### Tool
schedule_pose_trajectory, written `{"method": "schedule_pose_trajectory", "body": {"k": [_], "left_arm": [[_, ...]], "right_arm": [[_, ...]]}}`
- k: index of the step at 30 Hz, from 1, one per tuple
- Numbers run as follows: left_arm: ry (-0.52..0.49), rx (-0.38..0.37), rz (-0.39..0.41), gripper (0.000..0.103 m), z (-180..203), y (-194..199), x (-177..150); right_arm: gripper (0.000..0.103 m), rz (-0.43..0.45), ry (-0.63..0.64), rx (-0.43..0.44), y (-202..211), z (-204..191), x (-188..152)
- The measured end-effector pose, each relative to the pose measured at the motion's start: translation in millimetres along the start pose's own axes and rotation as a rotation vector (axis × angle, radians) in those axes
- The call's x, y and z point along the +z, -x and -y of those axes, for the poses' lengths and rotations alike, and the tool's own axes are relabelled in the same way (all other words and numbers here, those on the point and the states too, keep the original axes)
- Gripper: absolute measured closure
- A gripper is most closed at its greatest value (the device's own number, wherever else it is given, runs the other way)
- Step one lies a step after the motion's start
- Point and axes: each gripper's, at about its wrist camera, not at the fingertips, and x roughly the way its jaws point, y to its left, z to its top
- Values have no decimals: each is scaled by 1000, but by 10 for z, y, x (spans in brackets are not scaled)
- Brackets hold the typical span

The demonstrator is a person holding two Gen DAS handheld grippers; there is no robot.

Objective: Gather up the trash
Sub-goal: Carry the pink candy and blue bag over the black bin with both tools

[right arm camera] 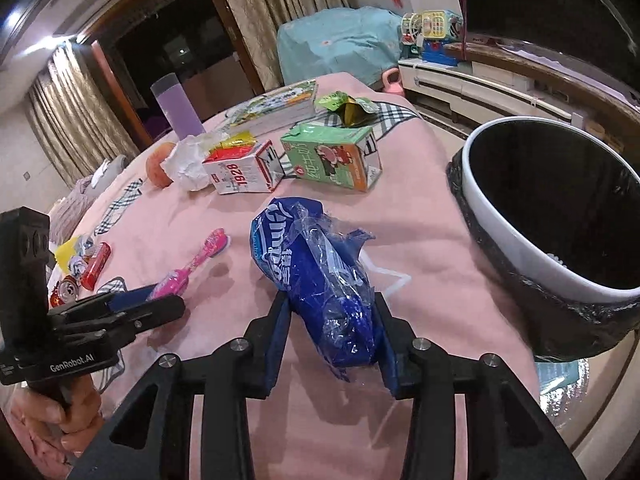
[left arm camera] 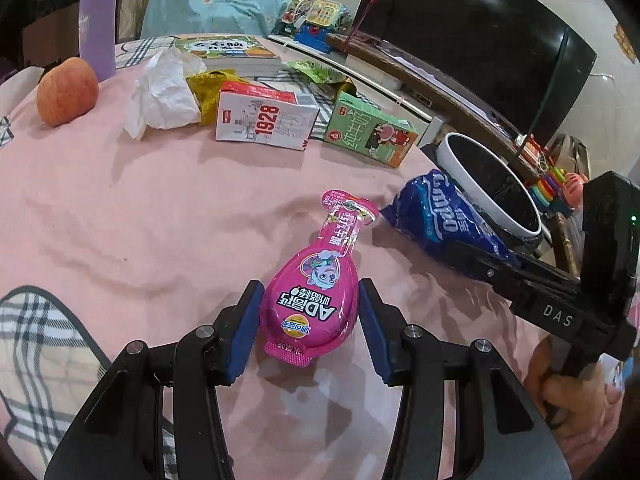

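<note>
A pink cloth-covered table (left arm camera: 160, 208) served as the landmark. At its far left edge an apple (left arm camera: 67, 91) was seen, with a crumpled tissue (left arm camera: 166, 94) beside it, then a white carton marked 1928 (left arm camera: 266, 120) and a green milk carton (left arm camera: 370, 132) further right. Nearer the middle of the table, a pink candy packet (left arm camera: 316, 296) was bracketed by the left gripper (left arm camera: 310, 326); its blue pads sat just beside the packet's sides, and whether they pressed on it could not be told. To the right, a crumpled blue plastic wrapper (right arm camera: 324, 280) lay on the table between the fingers of the right gripper (right arm camera: 330, 338), and contact there could not be settled either. Just off the table's right edge, a white bin (right arm camera: 532, 248) lined with a black bag was seen.
</note>
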Motion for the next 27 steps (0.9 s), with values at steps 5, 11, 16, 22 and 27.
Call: {"method": "schedule_pose_trajectory", "body": {"k": [5,11,16,22,27], "left_arm": [[-7,-10,4,56,98,7,1],[-50,-20,15,56,316,8,61],[-82,-34,18,56,533,-34,132],[-126,-51,20,56,812,-91,222],[-159,-68,25,56,1030,-135,302]], "right_arm": [[67,7,-7,9,38,51,-34],[72,71,-45,-2,284,183,-37],[72,121,-74,-36,508,342,-18],[72,167,-112,-68,747,561,0],[72,190,-140,-101,873,745,20]]}}
